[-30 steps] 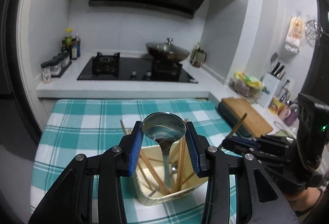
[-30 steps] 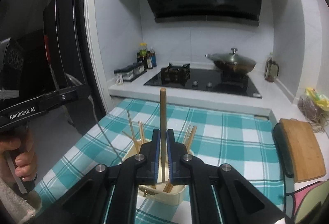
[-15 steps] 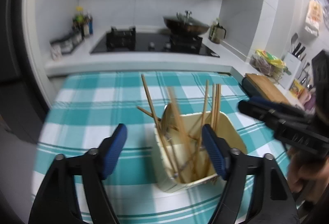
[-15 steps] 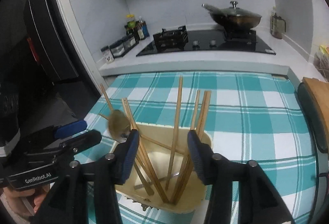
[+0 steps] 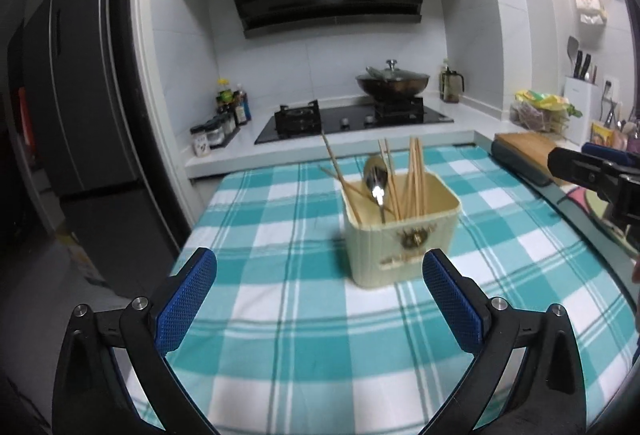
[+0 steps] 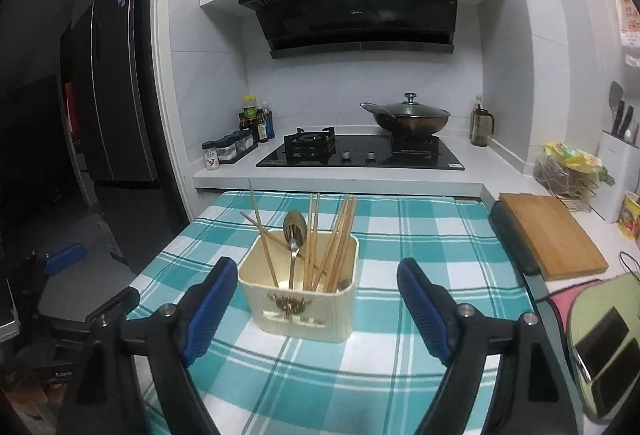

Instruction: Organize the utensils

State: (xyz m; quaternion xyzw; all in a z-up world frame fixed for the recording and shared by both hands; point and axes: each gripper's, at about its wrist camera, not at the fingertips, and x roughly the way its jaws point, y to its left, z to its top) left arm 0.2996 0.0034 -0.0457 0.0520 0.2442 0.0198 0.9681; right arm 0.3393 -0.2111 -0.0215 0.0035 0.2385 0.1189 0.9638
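A cream utensil box (image 5: 402,231) stands on the teal checked tablecloth (image 5: 280,275). It holds several wooden chopsticks (image 5: 414,179) and a metal spoon (image 5: 376,179), bowl up. My left gripper (image 5: 320,299) is open and empty, well in front of the box. In the right wrist view the same box (image 6: 304,291), chopsticks (image 6: 340,239) and spoon (image 6: 295,231) show, with my right gripper (image 6: 314,303) open and empty just in front of the box. The right gripper also shows at the right edge of the left wrist view (image 5: 592,171).
A wooden cutting board (image 6: 552,231) lies on the counter to the right. A hob (image 6: 360,151) with a lidded wok (image 6: 410,115) sits behind the table. Spice jars (image 6: 232,147) stand at the back left. A dark fridge (image 5: 72,107) is at the left.
My left gripper let go of the spoon and my right let go of a chopstick into the box. Both opened and drew back and away from the box.
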